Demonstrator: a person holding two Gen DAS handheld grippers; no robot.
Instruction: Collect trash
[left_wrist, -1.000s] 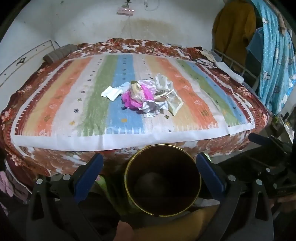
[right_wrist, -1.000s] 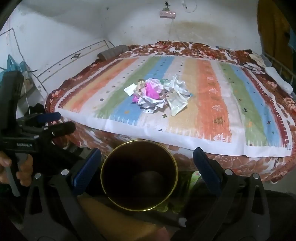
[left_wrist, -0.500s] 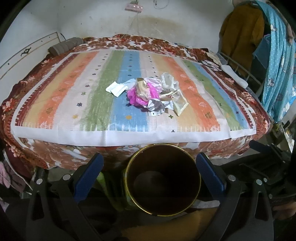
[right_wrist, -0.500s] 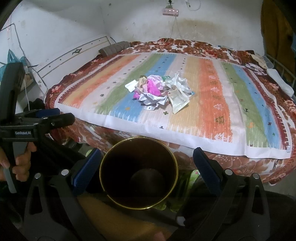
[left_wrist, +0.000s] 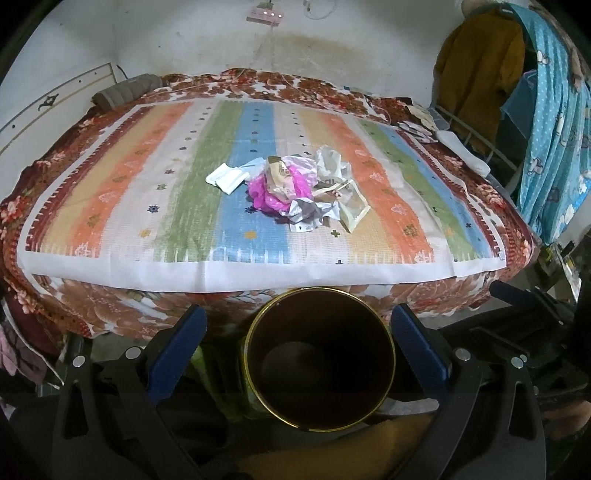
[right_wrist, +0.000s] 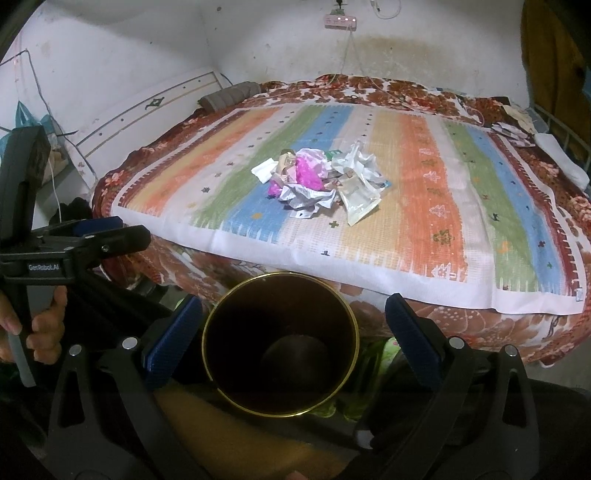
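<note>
Both grippers are hanging out in front of the bed, neither one grabbing anything. The left gripper (left_wrist: 295, 328) is sitting with its blue-padded fingers (left_wrist: 177, 350) spread wide, and the dark can with the gold rim (left_wrist: 319, 369) is showing right in the gap between them — the pads look clear of the rim on both sides, though whether the can is lower down than the fingers I can't really tell from this angle. Same deal with the right gripper (right_wrist: 293, 321): jaws wide apart, nothing pinched, the can (right_wrist: 280, 345) framed between its pads. The can looks empty inside, just a dark bottom.

The trash pile (left_wrist: 295, 192) is lying on the striped cloth (left_wrist: 110, 206) that's covering the bed, well beyond the can, roughly mid-cloth on the blue and cream stripes. It's a heap of crumpled white paper, a bright pink bag, a clear wrapper on the side nearest the can and a folded white tissue (left_wrist: 227, 178) just off to the left of the heap.

In the right wrist view the left gripper (right_wrist: 122, 232) is poking in from the side, left of the can, with a hand (right_wrist: 40, 325) wrapping around its handle — its own jaw gap isn't readable from there
</note>
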